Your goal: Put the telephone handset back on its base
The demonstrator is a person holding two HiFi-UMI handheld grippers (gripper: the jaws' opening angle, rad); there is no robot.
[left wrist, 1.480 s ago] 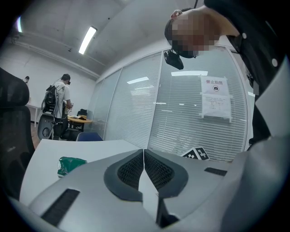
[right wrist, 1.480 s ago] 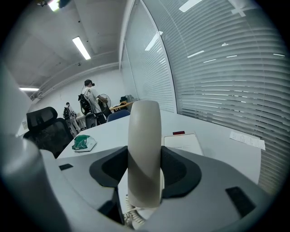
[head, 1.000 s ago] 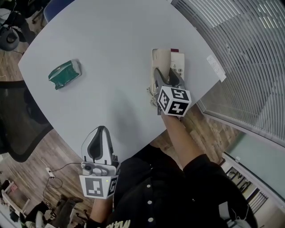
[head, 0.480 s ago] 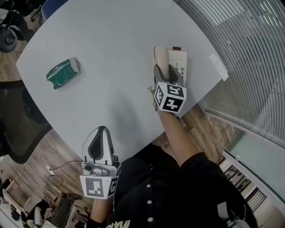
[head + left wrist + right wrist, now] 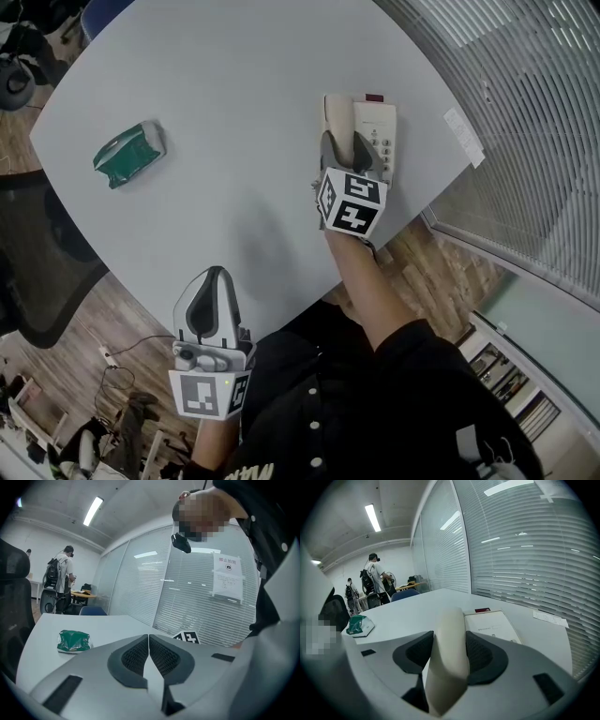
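now, near the table's (image 5: 216, 141) right edge, our right gripper (image 5: 345, 152) clamps the cream handset (image 5: 336, 112) lengthwise over the left side of its base (image 5: 380, 127). we should line both ends up with the cradle, lower it flat, and loosen only once it sits. our left gripper (image 5: 208, 298), jaws together and empty, hangs off the table.

a pale grey table (image 5: 187, 75) stands on wood-plank floor (image 5: 98, 314) beside slatted window blinds (image 5: 525, 112). a black chair (image 5: 37, 258) sits at its edge; a strip light (image 5: 372, 517) glows overhead.
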